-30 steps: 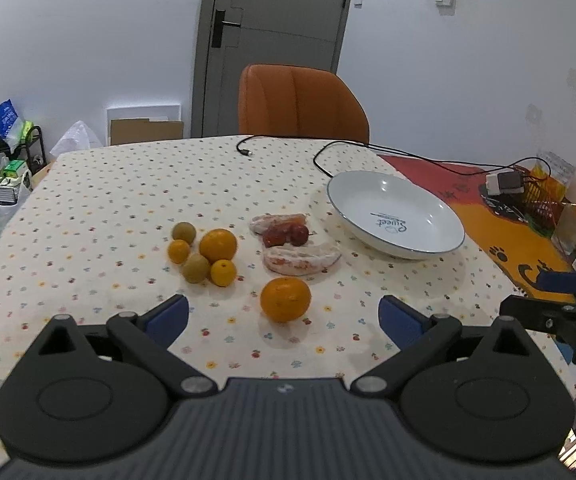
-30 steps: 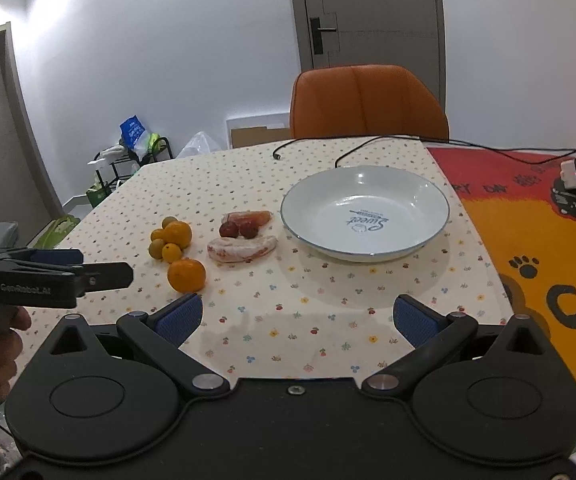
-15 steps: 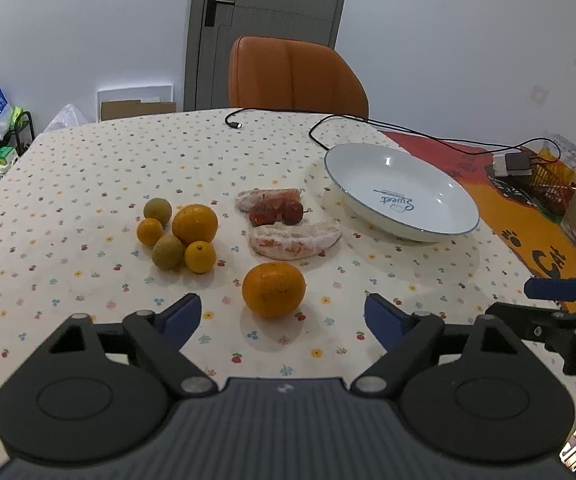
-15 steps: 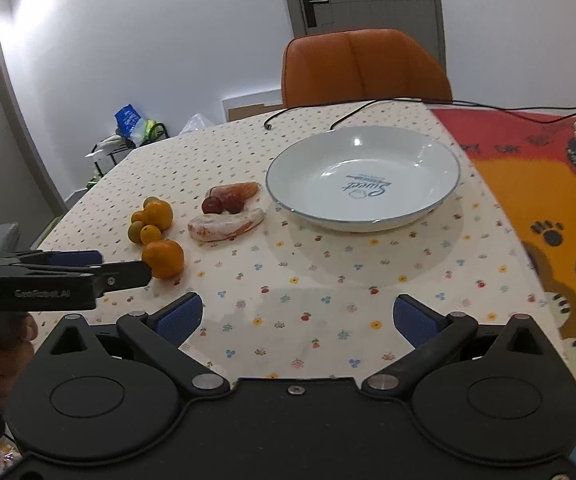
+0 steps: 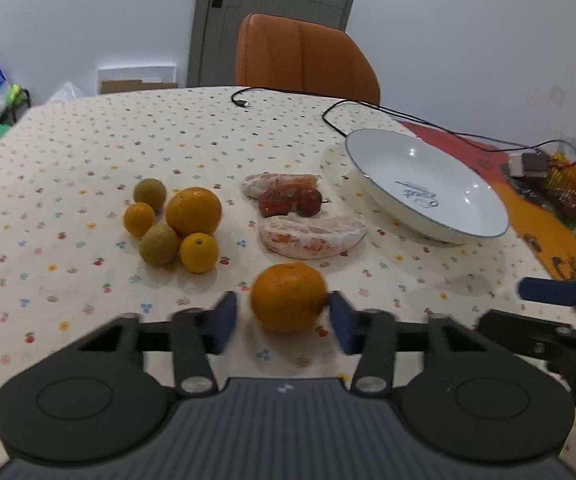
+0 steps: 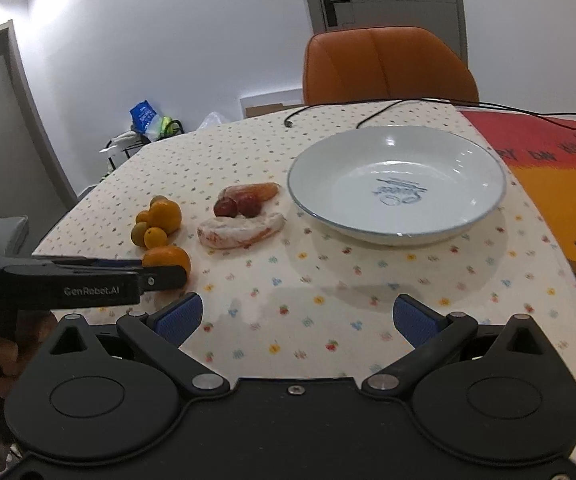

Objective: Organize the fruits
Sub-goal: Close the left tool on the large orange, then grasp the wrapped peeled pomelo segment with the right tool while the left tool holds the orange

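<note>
Fruits (image 5: 175, 228) sit loose on the tablecloth, white plate (image 5: 428, 200) bare; left gripper (image 5: 283, 316) brackets the orange (image 5: 288, 296), right gripper (image 6: 296, 316) spread wide

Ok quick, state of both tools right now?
Left tool: open, fingers either side of the nearest orange, right pad about touching, no grip yet.
Right tool: open, empty, over bare tablecloth.
</note>
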The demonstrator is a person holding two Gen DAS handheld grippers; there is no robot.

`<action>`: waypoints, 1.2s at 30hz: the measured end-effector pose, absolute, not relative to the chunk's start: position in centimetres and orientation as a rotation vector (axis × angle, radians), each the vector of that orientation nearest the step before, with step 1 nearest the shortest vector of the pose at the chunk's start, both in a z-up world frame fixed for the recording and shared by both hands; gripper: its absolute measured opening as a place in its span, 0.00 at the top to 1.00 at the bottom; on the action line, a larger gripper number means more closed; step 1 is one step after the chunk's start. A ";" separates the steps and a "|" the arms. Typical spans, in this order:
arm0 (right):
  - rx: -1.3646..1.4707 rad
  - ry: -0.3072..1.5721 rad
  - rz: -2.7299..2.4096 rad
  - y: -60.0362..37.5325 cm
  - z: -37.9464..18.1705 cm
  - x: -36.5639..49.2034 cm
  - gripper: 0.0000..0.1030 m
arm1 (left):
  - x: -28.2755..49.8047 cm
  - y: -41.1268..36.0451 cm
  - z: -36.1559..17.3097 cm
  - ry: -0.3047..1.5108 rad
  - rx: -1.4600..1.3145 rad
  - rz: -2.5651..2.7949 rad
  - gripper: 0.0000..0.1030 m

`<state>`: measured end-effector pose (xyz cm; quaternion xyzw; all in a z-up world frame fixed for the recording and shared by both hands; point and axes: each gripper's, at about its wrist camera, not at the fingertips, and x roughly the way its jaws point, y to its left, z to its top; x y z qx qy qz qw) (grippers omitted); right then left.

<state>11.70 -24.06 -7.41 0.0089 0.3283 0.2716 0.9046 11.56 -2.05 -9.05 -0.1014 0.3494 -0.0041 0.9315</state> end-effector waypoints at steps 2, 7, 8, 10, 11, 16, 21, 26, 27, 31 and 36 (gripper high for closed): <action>0.026 0.672 0.574 -23.6 -7.5 12.1 0.01 | 11.7 -2.0 -9.0 0.712 -0.194 0.004 0.61; 0.037 0.681 0.600 -22.1 -7.8 13.2 0.02 | 11.8 -1.1 -8.8 0.723 -0.194 0.024 0.61; 0.037 0.682 0.605 -21.9 -7.9 13.4 0.02 | 11.8 -0.9 -8.8 0.723 -0.192 0.029 0.61; 0.036 0.689 0.615 -21.2 -8.1 13.7 0.07 | 11.7 -0.3 -8.7 0.724 -0.194 0.039 0.61; 0.038 0.694 0.622 -21.0 -8.1 13.9 0.08 | 11.7 -0.1 -8.7 0.724 -0.196 0.041 0.61; 0.032 0.693 0.631 -19.5 -8.3 14.6 0.10 | 11.3 1.6 -8.5 0.719 -0.207 0.064 0.61; 0.012 0.691 0.629 -18.0 -8.4 15.2 0.11 | 10.6 3.2 -8.2 0.714 -0.204 0.088 0.61; 0.002 0.699 0.605 -17.0 -8.6 15.9 0.11 | 10.2 4.7 -8.1 0.709 -0.212 0.109 0.61; -0.001 0.699 0.600 -16.8 -8.6 16.1 0.12 | 10.1 4.9 -8.1 0.708 -0.211 0.111 0.61; -0.015 0.700 0.586 -16.0 -8.8 16.6 0.12 | 10.1 6.0 -8.0 0.704 -0.218 0.123 0.61; -0.026 0.708 0.595 -14.8 -9.1 17.0 0.12 | 10.1 7.3 -7.8 0.698 -0.218 0.132 0.61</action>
